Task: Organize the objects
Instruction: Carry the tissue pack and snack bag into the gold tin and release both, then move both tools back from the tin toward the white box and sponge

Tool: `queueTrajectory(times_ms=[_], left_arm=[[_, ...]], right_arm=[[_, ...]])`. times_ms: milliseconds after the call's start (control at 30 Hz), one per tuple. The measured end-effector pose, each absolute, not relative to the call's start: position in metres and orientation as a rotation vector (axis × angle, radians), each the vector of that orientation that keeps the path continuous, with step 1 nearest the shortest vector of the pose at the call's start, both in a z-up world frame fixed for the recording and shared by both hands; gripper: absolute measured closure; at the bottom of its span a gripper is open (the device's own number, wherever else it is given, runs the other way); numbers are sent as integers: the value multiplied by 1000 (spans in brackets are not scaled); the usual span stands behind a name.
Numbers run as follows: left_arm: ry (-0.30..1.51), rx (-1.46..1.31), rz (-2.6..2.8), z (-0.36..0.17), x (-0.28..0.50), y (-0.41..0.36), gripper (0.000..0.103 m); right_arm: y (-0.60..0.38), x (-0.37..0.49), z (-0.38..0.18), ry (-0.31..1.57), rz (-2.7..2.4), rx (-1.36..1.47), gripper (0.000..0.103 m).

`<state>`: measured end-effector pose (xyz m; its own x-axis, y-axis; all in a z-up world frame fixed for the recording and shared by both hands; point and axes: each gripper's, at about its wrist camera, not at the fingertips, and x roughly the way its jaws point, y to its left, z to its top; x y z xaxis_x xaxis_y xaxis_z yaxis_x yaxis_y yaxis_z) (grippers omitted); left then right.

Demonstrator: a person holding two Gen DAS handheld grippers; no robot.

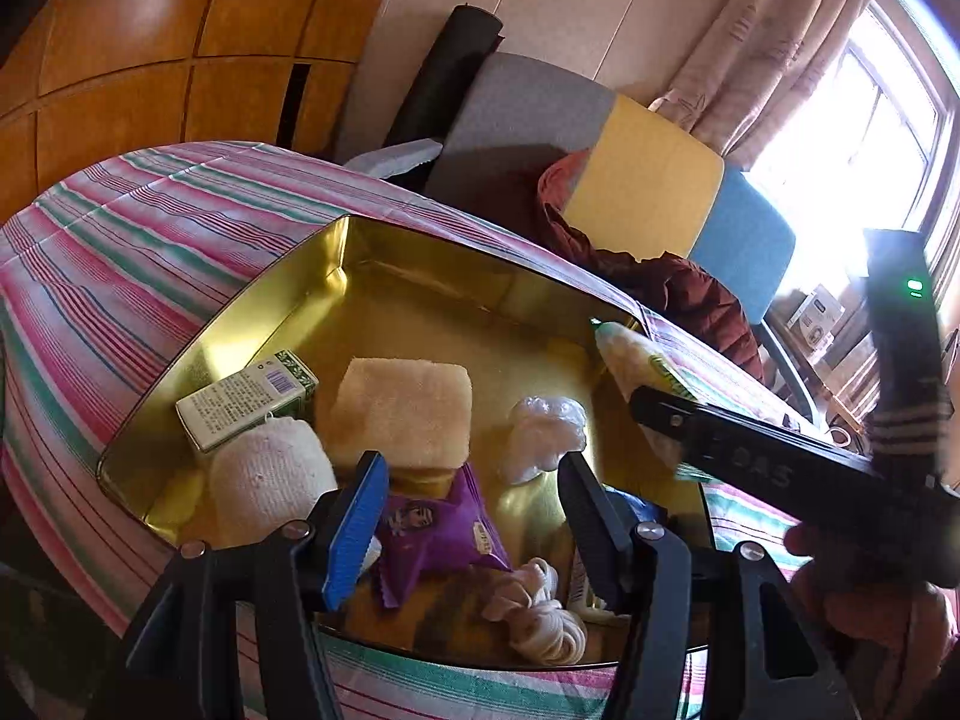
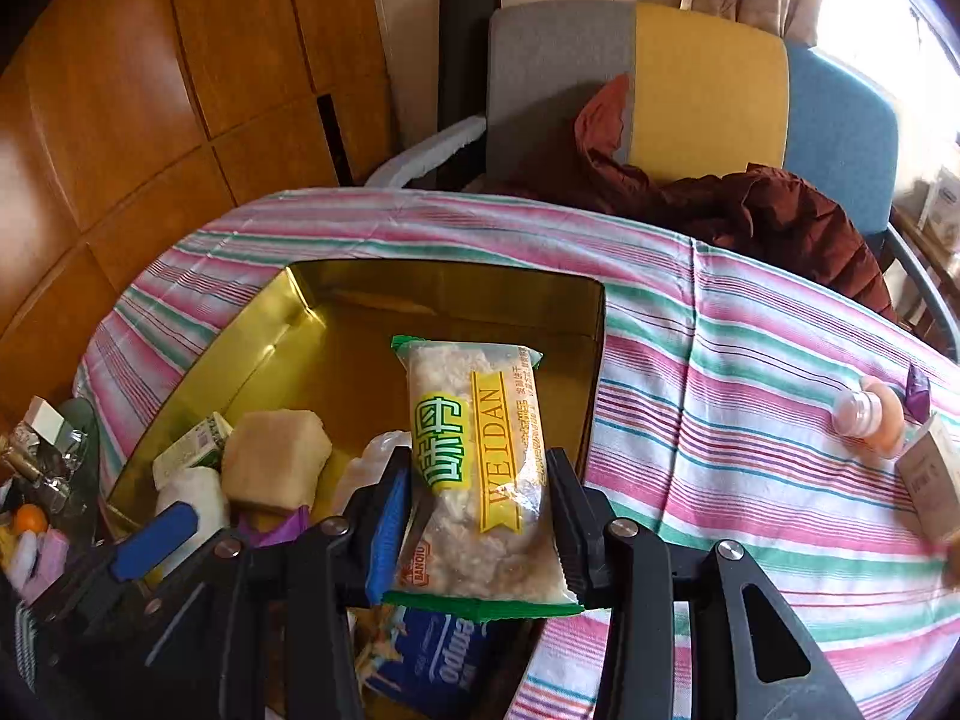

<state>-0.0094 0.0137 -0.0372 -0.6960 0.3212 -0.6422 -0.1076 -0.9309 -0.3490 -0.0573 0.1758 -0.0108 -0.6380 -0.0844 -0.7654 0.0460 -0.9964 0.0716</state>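
A gold tin tray [image 1: 282, 294] sits on the striped tablecloth. In it lie a green-white carton [image 1: 246, 399], a yellow sponge [image 1: 405, 408], a white cloth roll [image 1: 270, 474], a purple snack packet [image 1: 438, 528], a crumpled white bag [image 1: 543, 429] and a white cord bundle [image 1: 540, 612]. My left gripper [image 1: 471, 525] is open and empty just above the purple packet. My right gripper [image 2: 480, 516] is shut on a clear snack bag with a yellow WEIDAN label [image 2: 480, 450], held over the tray [image 2: 252, 336]. That bag also shows in the left wrist view [image 1: 636, 360].
A blue tissue pack [image 2: 438, 654] lies under the right gripper. On the cloth at right are a small pink bottle [image 2: 870, 414] and a tan box [image 2: 930, 480]. A chair with a dark red jacket [image 2: 750, 210] stands behind the table. Clutter sits at far left [image 2: 36, 480].
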Motion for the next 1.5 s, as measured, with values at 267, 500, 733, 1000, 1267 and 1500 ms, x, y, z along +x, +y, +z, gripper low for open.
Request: queueTrajectory(times_ms=[267, 500, 733, 1000, 1267, 1500], left_arm=[[-401, -1087, 2651, -38, -9, 15, 43], [-402, -1094, 2644, -41, -9, 17, 43], [-373, -1086, 2623, -40, -6, 24, 43], [-325, -1067, 2569, -39, -1, 38, 43], [-226, -1022, 2487, -35, 11, 63, 43], [-142, -975, 2448, -29, 25, 83, 43]], right_arm=[[173, -77, -21, 9, -2812, 1326, 54], [181, -52, -7, 41, -2867, 1215, 40], [202, -27, -2, -53, -2903, 1192, 30], [232, -8, -13, -85, -2925, 1278, 28], [264, 11, -28, -85, -2935, 1363, 26], [293, 27, -43, -122, -2953, 1450, 25]])
